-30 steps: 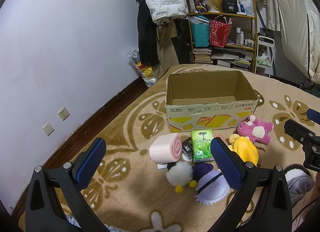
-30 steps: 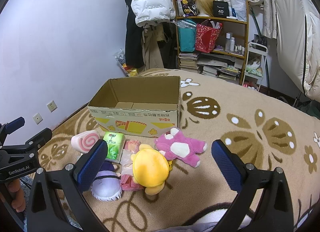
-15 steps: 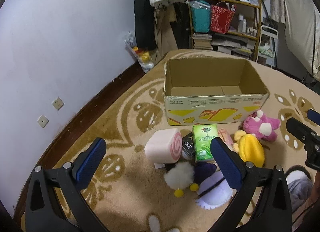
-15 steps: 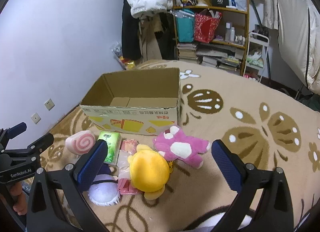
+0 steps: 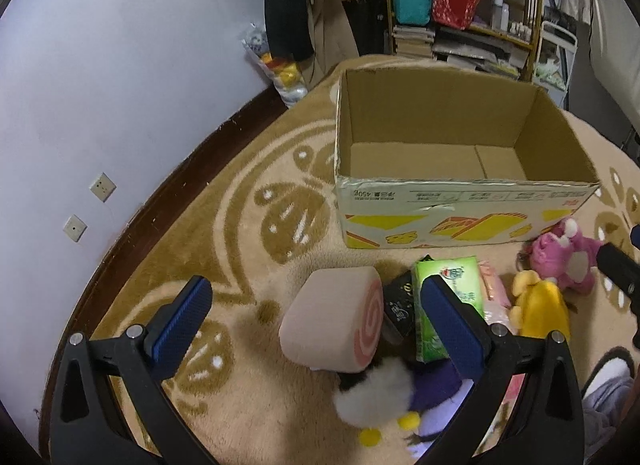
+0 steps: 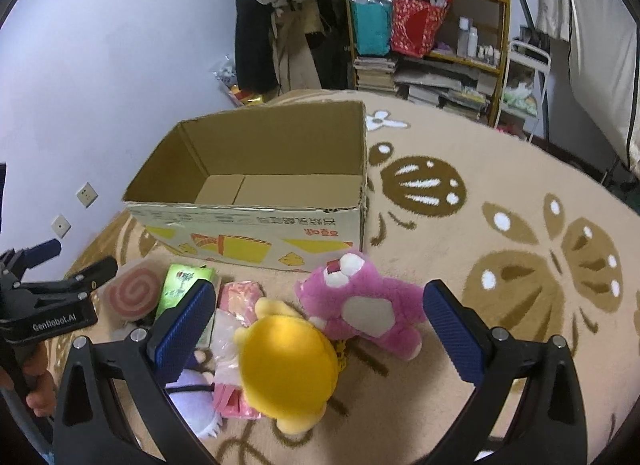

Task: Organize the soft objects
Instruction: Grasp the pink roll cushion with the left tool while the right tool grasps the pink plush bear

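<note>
Both of our hand-held grippers have dropped lower and closer to the toys than a second ago, so the pile now fills more of each view and the shelf has slid toward the top edge. We hold the left hand-held gripper (image 5: 316, 325) wide apart and carrying nothing, with the pink swirl-roll cushion (image 5: 332, 325) lying between its pads, not yet touched. Our right hand-held gripper (image 6: 316, 329) is equally wide and carries nothing, hovering above the yellow plush (image 6: 288, 365) and the pink bear (image 6: 364, 305), which touch each other on the carpet (image 6: 520, 265).

Just in front of the cardboard box (image 5: 452, 209) lie the rest: the green tissue pack (image 5: 448, 297), a dark packet (image 5: 396, 309) wedged beside the cushion, and the white pompom toy (image 5: 372, 393) nearest us. The box stands open and nothing shows on its floor, so we judge the sorting has not started. This approach suggests a first pick is near, most likely the cushion on the left and one of the plush toys on the right, each then lifted over the near wall of the box.
</note>
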Available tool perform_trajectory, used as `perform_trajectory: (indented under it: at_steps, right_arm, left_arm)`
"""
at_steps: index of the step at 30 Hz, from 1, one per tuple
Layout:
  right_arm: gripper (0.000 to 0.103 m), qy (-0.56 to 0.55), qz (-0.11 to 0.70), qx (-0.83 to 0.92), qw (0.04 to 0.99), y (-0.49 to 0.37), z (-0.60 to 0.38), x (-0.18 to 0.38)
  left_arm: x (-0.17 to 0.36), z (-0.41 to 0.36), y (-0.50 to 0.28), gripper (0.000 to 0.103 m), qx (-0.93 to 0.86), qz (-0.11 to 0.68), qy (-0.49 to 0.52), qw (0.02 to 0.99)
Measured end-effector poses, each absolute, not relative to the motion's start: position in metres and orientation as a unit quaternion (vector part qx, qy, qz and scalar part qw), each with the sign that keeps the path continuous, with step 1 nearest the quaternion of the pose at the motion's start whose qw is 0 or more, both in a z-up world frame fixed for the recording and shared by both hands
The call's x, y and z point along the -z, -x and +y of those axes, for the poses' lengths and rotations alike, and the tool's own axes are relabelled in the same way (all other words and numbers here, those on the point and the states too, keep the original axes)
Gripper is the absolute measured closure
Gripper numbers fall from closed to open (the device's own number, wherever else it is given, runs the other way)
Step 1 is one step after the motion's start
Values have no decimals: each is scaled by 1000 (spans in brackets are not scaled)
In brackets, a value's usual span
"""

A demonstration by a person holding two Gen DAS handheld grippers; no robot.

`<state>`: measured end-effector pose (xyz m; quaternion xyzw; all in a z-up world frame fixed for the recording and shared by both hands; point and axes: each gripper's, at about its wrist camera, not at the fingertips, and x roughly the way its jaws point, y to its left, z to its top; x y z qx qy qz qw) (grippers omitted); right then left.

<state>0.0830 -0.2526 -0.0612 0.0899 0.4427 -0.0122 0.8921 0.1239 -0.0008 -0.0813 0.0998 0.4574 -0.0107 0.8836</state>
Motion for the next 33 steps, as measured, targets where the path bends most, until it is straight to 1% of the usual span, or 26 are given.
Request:
perform_trajectory:
  at_steps: [9,14,25,33]
  right_arm:
    - [0,-156,472,35,867,-108,-280,94]
    - [0,-176,485,45,855,-116,-290,108]
    - [0,-153,510,49,845,-127,-292,127]
    - [0,-133,530,55,836,-133,-289,140]
  left_arm:
    - [107,8,-149,0,16,500,-71,863]
    - [119,4,-155,0,18,513,-79,855]
    - [148,8,-166,0,3,553,-82,829]
    - [156,11,-167,0,-7,562,-82,823]
